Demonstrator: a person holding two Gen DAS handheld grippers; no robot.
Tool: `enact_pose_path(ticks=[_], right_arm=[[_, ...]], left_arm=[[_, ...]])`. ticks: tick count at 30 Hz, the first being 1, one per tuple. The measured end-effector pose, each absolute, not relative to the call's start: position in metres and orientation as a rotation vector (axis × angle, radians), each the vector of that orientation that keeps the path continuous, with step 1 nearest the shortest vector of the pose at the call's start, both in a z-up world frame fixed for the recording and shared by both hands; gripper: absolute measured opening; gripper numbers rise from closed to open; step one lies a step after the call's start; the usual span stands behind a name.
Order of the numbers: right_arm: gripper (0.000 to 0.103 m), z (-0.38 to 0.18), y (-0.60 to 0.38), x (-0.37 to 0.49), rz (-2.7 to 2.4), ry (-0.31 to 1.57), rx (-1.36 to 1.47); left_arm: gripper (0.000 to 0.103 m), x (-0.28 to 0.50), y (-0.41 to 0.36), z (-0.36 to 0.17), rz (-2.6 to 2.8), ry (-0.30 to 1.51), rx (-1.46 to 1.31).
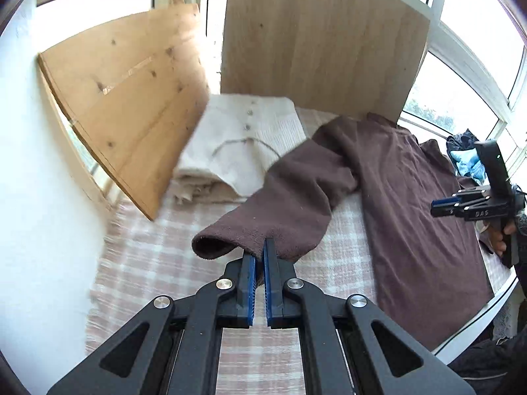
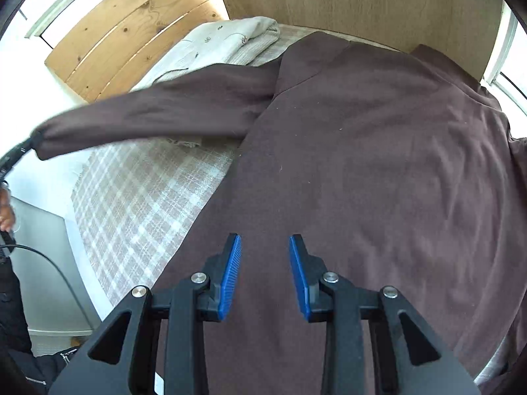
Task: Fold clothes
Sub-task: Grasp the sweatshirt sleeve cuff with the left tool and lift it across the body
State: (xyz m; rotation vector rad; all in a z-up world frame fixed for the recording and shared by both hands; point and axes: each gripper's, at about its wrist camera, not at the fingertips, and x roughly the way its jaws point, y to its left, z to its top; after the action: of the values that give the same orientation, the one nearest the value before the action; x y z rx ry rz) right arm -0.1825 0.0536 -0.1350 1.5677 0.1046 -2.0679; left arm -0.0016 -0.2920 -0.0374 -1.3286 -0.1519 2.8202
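Left claw (image 1: 260, 256): clamped on the cuff of the brown sweater's sleeve (image 1: 296, 194), lifted off the checked cloth (image 1: 148, 263).
Right claw (image 2: 265, 247): jaws apart, empty, over the brown sweater (image 2: 378, 171).
Brown sweater: spread flat on the desk.
Cream garment (image 1: 243, 144): folded, behind the sleeve.

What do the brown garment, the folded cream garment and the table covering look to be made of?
Brown garment: soft matte knit, probably fleece or brushed cotton; the cuff held by the left gripper looks fuzzy inside. Cream garment: chunkier ribbed knit with buttons, possibly wool. Checked cloth: thin woven fabric with a frayed edge.
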Motion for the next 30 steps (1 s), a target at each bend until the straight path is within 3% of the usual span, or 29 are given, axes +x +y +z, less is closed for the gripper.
enact_pose_path(ticks=[5,12,20,23,27,30], right_arm=[[0.030,-0.153,0.028,-0.209,-2.085,0.157,1.631],[0.030,-0.140,0.021,-0.266,-2.103,0.097,1.618],[0.030,-0.164,-0.027,-0.280,-1.932,0.504,1.620],[0.030,-0.175,-0.018,-0.286,-1.886,0.570,1.667],[0.030,-0.165,-0.003,-0.303,-1.879,0.409,1.676],[0.030,-0.147,0.000,-0.314,-1.869,0.281,1.635]], left_arm=[[0.003,-0.014,-0.335,0.014,2.940,0.013,-1.204],[0.003,-0.032,-0.350,0.007,2.950,0.135,-1.239],[0.003,-0.055,-0.349,0.037,3.018,0.215,-1.193],[0.003,-0.064,-0.349,0.049,3.043,0.245,-1.175],[0.004,-0.074,-0.348,0.061,3.073,0.288,-1.158],[0.004,-0.059,-0.340,0.028,3.028,0.323,-1.248]])
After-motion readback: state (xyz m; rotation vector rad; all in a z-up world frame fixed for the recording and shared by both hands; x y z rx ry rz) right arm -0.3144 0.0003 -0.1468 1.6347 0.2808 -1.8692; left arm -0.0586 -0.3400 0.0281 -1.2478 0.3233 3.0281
